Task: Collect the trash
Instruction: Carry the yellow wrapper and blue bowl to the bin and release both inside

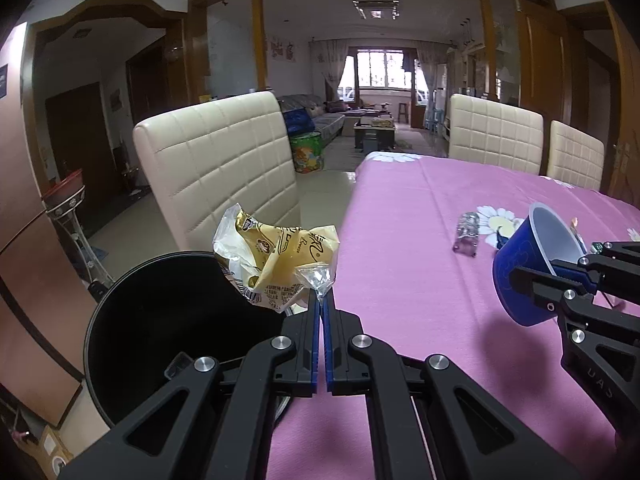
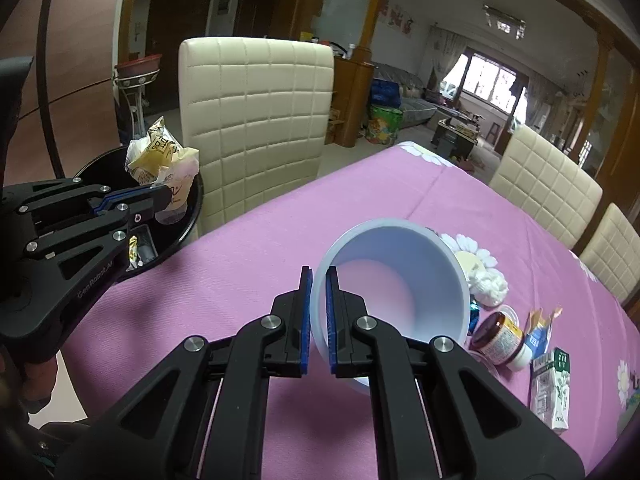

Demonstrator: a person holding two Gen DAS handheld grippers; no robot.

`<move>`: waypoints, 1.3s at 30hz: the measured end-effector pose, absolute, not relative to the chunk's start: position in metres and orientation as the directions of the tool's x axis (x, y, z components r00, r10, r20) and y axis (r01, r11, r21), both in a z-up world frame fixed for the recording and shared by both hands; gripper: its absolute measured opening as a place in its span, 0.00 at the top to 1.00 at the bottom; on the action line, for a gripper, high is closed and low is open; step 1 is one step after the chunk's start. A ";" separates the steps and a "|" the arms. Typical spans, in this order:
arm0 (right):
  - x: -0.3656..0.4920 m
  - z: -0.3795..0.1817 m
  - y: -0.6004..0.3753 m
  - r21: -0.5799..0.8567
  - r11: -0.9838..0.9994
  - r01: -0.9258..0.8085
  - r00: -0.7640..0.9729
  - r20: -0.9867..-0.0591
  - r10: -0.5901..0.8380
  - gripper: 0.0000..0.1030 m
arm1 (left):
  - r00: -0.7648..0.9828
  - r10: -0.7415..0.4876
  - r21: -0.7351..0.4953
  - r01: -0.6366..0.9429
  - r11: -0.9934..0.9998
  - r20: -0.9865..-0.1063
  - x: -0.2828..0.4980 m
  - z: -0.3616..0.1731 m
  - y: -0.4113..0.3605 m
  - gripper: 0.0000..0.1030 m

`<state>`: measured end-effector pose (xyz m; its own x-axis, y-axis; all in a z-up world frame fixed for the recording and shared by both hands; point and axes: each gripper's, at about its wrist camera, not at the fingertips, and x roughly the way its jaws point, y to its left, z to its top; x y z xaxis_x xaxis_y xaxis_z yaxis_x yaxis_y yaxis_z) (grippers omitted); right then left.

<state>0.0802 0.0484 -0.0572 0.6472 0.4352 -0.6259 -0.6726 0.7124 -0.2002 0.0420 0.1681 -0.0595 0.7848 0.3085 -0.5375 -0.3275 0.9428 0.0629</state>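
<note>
My left gripper is shut on a corner of a crumpled yellow snack wrapper, which hangs over the near edge of a round black bin beside the table. In the right wrist view the left gripper holds that wrapper above the bin. My right gripper is shut on the rim of a cup that is blue outside and white inside. The cup is tilted above the pink tablecloth. From the left wrist view, the cup and the right gripper are at the right.
A cream padded chair stands behind the bin, and two more line the table's far side. On the cloth lie a clear wrapper, white tissue, a brown jar, a blue-white packet and a carton.
</note>
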 end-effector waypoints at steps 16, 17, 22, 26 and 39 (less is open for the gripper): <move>0.065 -0.064 0.085 -0.227 0.652 -0.724 0.610 -0.652 0.451 0.93 | 0.725 0.415 0.058 -0.463 0.885 -0.549 0.019 -0.069 0.228 0.98; 0.065 -0.064 0.087 -0.228 0.649 -0.725 0.609 -0.653 0.450 0.93 | 0.724 0.417 0.057 -0.466 0.883 -0.549 0.019 -0.070 0.229 0.98; 0.063 -0.066 0.093 -0.237 0.639 -0.732 0.606 -0.655 0.451 0.93 | 0.722 0.418 0.050 -0.472 0.880 -0.551 0.016 -0.072 0.234 0.98; 0.062 -0.067 0.098 -0.236 0.630 -0.740 0.600 -0.656 0.458 0.93 | 0.714 0.425 0.055 -0.479 0.876 -0.556 0.014 -0.074 0.238 0.98; 0.059 -0.069 0.102 -0.232 0.621 -0.748 0.590 -0.660 0.465 0.93 | 0.697 0.393 -0.005 -0.495 0.869 -0.600 0.011 -0.081 0.252 0.12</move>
